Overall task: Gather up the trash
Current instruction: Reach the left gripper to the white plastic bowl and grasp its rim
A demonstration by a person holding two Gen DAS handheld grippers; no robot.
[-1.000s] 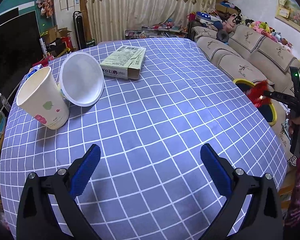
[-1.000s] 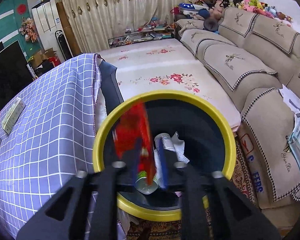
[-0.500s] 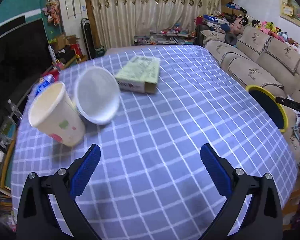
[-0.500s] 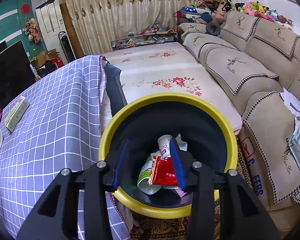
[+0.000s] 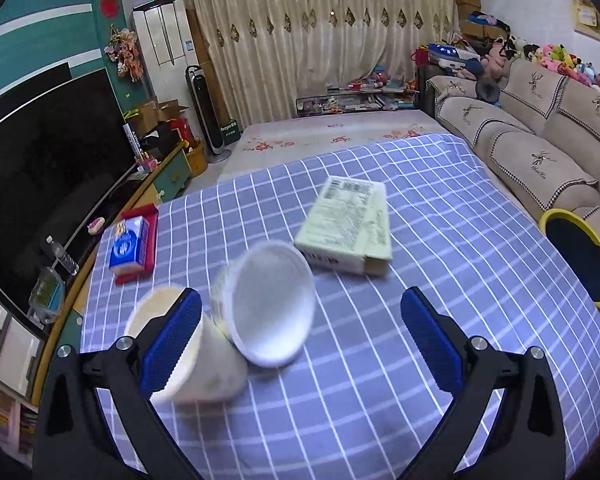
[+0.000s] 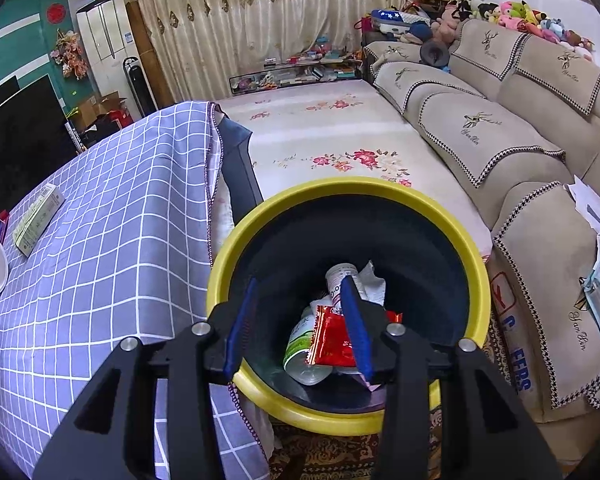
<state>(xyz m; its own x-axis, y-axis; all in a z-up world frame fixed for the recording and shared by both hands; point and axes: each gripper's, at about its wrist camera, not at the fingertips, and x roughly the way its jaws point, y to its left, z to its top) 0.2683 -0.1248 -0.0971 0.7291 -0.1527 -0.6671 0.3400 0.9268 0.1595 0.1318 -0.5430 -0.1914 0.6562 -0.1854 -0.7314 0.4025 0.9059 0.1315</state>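
My left gripper point(image 5: 300, 340) is open and empty above the checked table point(image 5: 440, 240). A cream paper cup point(image 5: 204, 376) lies on its side right at my left finger. A white bowl point(image 5: 270, 304) lies tilted between the fingers, and a pale green carton point(image 5: 348, 226) lies beyond it. My right gripper point(image 6: 296, 320) is open and empty over the yellow-rimmed trash bin point(image 6: 452, 224). A red wrapper point(image 6: 332, 336), a bottle point(image 6: 300, 344) and crumpled paper point(image 6: 370, 280) lie inside the bin.
A blue tissue pack on a red tray point(image 5: 130, 244) sits at the table's left edge. A TV point(image 5: 40, 168) stands to the left, and a sofa point(image 6: 500, 120) to the right. The bin point(image 5: 580, 260) stands past the table's right edge.
The red wrapper has dropped from my right gripper into the bin, and the jaws have opened wider. My left gripper has moved forward and left, close to the cup and bowl.
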